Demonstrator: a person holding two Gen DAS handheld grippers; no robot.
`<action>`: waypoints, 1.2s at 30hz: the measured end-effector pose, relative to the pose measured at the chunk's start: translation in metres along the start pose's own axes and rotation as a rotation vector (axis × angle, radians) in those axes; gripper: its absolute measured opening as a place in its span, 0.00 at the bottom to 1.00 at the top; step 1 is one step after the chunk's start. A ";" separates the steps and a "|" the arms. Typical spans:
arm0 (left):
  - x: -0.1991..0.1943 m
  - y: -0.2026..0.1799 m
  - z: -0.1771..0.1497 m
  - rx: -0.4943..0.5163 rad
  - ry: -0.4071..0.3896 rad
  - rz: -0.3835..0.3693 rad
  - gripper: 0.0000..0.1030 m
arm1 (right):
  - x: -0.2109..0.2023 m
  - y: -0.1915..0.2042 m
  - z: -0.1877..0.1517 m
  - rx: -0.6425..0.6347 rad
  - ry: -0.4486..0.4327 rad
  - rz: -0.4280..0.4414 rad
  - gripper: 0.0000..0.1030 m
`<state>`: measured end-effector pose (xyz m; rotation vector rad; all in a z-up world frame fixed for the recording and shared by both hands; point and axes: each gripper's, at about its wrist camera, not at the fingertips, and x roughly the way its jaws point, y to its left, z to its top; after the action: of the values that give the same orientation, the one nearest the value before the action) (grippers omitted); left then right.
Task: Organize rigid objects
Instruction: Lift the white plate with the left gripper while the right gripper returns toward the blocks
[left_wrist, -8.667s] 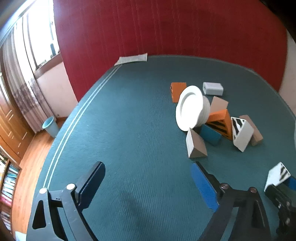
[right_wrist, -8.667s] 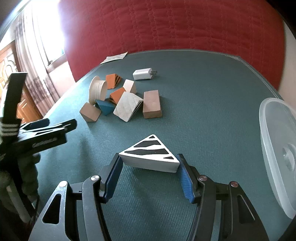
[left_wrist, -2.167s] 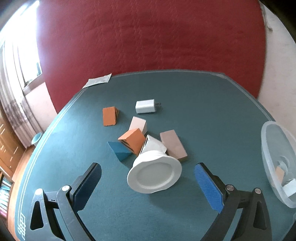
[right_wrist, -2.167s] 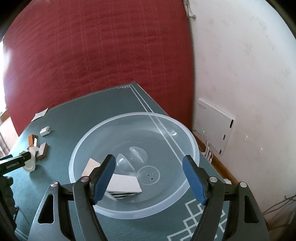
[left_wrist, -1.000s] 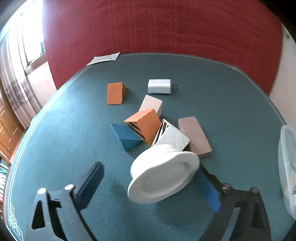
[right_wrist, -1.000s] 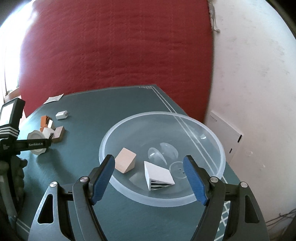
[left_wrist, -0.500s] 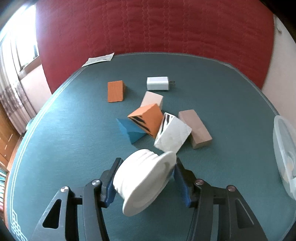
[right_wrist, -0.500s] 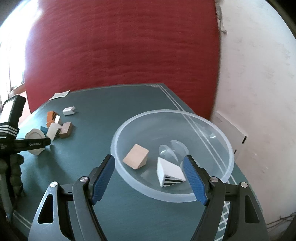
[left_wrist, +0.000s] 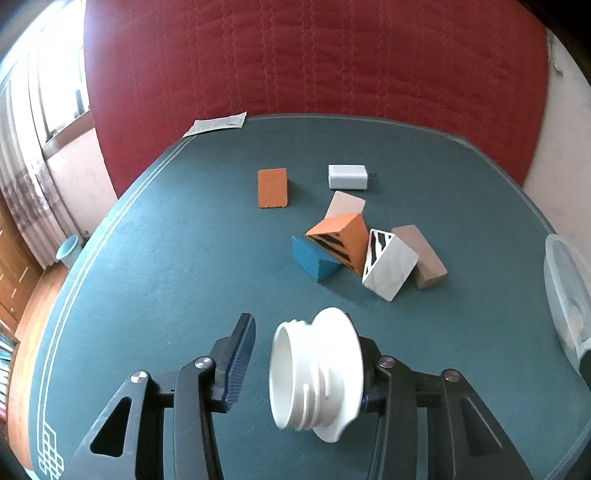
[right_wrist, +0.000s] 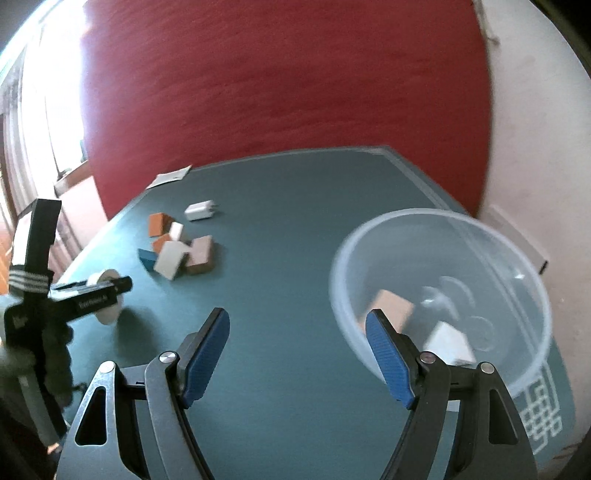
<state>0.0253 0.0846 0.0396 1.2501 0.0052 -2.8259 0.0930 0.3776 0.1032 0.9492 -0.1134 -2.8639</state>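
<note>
My left gripper (left_wrist: 306, 354) has a white threaded lid (left_wrist: 314, 373) between its fingers; the lid rests against the right finger, with a gap to the left finger (left_wrist: 238, 360), tilted above the green table. It also shows from the right wrist view (right_wrist: 107, 295). Beyond it lie an orange striped wedge (left_wrist: 338, 242), a blue wedge (left_wrist: 314, 258), a white striped wedge (left_wrist: 388, 264), a brown block (left_wrist: 419, 256), a beige block (left_wrist: 343, 205), an orange block (left_wrist: 272, 188) and a white charger (left_wrist: 349, 176). My right gripper (right_wrist: 297, 354) is open and empty beside the clear bowl (right_wrist: 439, 295).
The bowl holds a tan block (right_wrist: 391, 306) and a white striped wedge (right_wrist: 448, 343); its rim shows at the right edge of the left wrist view (left_wrist: 565, 288). A paper slip (left_wrist: 218, 123) lies at the table's far edge. A red quilted wall stands behind.
My left gripper closed around the white lid and lifted it off the pile, then the left finger came away from it. My right gripper swung left, away from over the bowl.
</note>
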 end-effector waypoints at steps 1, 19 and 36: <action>0.001 0.002 -0.001 -0.001 0.003 0.000 0.52 | 0.003 0.005 0.002 -0.001 0.005 0.011 0.75; -0.010 0.028 -0.028 0.019 -0.017 -0.012 0.84 | 0.033 0.034 -0.003 0.008 0.078 0.072 0.75; -0.021 0.020 -0.039 0.080 -0.017 -0.068 0.29 | 0.044 0.044 -0.007 0.007 0.117 0.095 0.75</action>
<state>0.0695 0.0669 0.0293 1.2641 -0.0676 -2.9215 0.0661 0.3282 0.0768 1.0801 -0.1536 -2.7163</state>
